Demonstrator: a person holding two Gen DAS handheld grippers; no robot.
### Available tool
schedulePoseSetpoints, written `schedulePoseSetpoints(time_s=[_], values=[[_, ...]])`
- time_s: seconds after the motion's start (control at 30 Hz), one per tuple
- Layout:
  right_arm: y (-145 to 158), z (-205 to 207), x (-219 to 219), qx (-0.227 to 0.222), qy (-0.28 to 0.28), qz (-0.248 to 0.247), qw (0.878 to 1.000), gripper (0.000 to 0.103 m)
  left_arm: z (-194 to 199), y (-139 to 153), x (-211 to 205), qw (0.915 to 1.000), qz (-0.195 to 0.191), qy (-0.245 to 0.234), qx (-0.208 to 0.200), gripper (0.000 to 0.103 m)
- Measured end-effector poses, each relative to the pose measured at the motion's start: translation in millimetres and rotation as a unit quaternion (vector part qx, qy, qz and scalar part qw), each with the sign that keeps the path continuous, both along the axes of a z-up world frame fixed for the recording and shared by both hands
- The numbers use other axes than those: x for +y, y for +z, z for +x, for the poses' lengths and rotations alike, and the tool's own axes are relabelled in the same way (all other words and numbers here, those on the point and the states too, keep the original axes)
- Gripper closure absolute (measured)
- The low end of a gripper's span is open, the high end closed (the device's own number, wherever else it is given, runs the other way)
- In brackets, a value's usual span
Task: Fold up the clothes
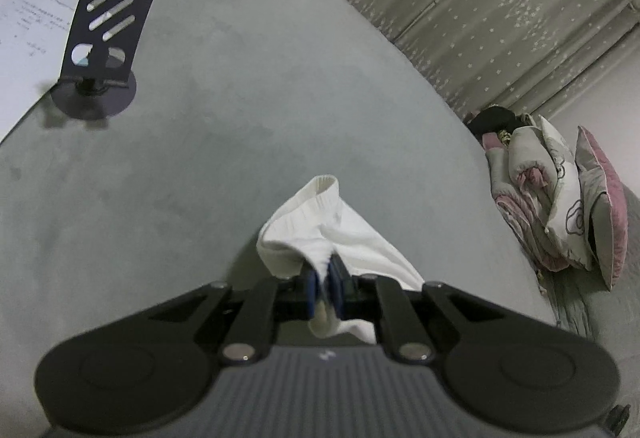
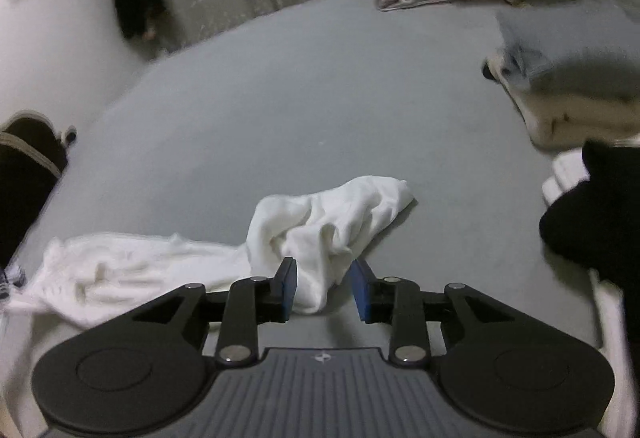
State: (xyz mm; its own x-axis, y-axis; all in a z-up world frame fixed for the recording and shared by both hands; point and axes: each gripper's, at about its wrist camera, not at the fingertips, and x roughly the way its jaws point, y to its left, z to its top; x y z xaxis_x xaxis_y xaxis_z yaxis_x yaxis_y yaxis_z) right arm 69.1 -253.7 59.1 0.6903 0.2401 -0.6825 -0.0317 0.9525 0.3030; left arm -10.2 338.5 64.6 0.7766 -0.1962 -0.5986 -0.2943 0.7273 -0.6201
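A white garment (image 1: 316, 222) with a ribbed elastic band hangs from my left gripper (image 1: 325, 270), whose blue pads are shut on a fold of it above the grey bed surface (image 1: 280, 110). In the right wrist view the same white garment (image 2: 320, 222) lies crumpled on the grey bed (image 2: 320, 98), stretching away to the left. My right gripper (image 2: 325, 280) is open, with a bunched fold of the cloth lying between its blue pads (image 2: 289, 284), which do not pinch it.
A black phone stand (image 1: 104, 50) and a sheet of paper (image 1: 28, 38) sit at the bed's far left. Folded floral bedding and pillows (image 1: 560, 198) lie at the right. A pile of other clothes (image 2: 568, 110) and a black item (image 2: 592, 206) lie right of the garment. Curtains (image 1: 500, 18) hang behind.
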Motion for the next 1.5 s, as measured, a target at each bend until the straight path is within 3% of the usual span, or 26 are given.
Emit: schedulePoseSetpoints(time_s=[0.13,0.17,0.2,0.27,0.37,0.53,0.6,0.73,0.77,0.83,0.87,0.9,1.03,1.17,1.33,1.4,1.5], values=[[-2.9,7.9,1.7,-0.014,-0.016,0.012,1.0,0.072,4.0,-2.8,-1.8,1.0,0.003,0.0,0.003,0.095],[-3.6,9.9,2.1,-0.017,-0.02,0.014,1.0,0.079,4.6,-2.8,-1.4,1.0,0.002,0.003,0.004,0.095],[-4.3,11.9,2.6,-0.021,-0.025,0.017,0.999,0.097,5.1,-2.8,-0.9,1.0,0.001,0.005,0.004,0.095],[-1.0,13.0,3.0,-0.038,-0.032,0.025,0.998,0.096,4.6,-2.5,1.6,0.9999,-0.004,0.01,0.003,0.095],[26.3,-0.1,0.1,-0.112,-0.041,0.046,0.992,0.097,-3.0,1.9,11.1,0.9991,-0.029,0.02,-0.022,0.095],[53.2,-24.1,-17.0,-0.176,-0.064,0.04,0.982,0.099,-4.9,4.0,24.1,0.9974,-0.047,0.036,-0.042,0.095],[54.6,-26.6,-25.0,-0.173,-0.066,0.029,0.982,0.099,-3.2,0.6,28.2,0.9969,-0.058,0.038,-0.038,0.095],[37.3,-14.2,-19.4,-0.117,-0.025,0.034,0.992,0.099,-3.3,-2.5,26.7,0.9983,-0.04,0.032,-0.026,0.095],[33.8,-10.9,-15.4,-0.109,-0.023,0.032,0.993,0.097,-4.0,-2.9,25.7,0.9986,-0.036,0.03,-0.024,0.095],[26.9,-4.3,-7.3,-0.092,-0.02,0.027,0.995,0.079,-4.8,-3.5,23.3,0.9992,-0.025,0.024,-0.017,0.095],[23.4,-1.0,-3.2,-0.084,-0.018,0.025,0.996,0.057,-5.3,-3.7,22.0,0.9995,-0.02,0.021,-0.014,0.095],[20.0,2.3,0.9,-0.076,-0.017,0.022,0.997,0.046,-5.8,-4.2,20.9,0.9997,-0.016,0.017,-0.011,0.095],[7.8,14.2,15.7,-0.049,-0.012,0.01,0.999,0.046,-9.5,-6.2,18.1,1.0,0.002,-0.001,0.0,0.095],[8.7,16.0,19.5,-0.074,-0.017,-0.019,0.997,0.046,-12.2,-13.6,26.1,0.9999,0.003,0.005,0.015,0.095],[9.8,18.3,24.3,-0.106,-0.023,-0.056,0.993,0.065,-12.3,-13.2,28.8,0.9999,0.0,0.009,0.011,0.095],[10.2,19.2,26.2,-0.118,-0.025,-0.07,0.99,0.097,-11.1,-12.6,27.3,0.9999,0.003,0.008,0.012,0.095],[10.9,20.5,29.0,-0.137,-0.029,-0.092,0.986,0.097,-11.4,-9.1,30.1,0.9999,-0.001,0.015,0.005,0.095]])
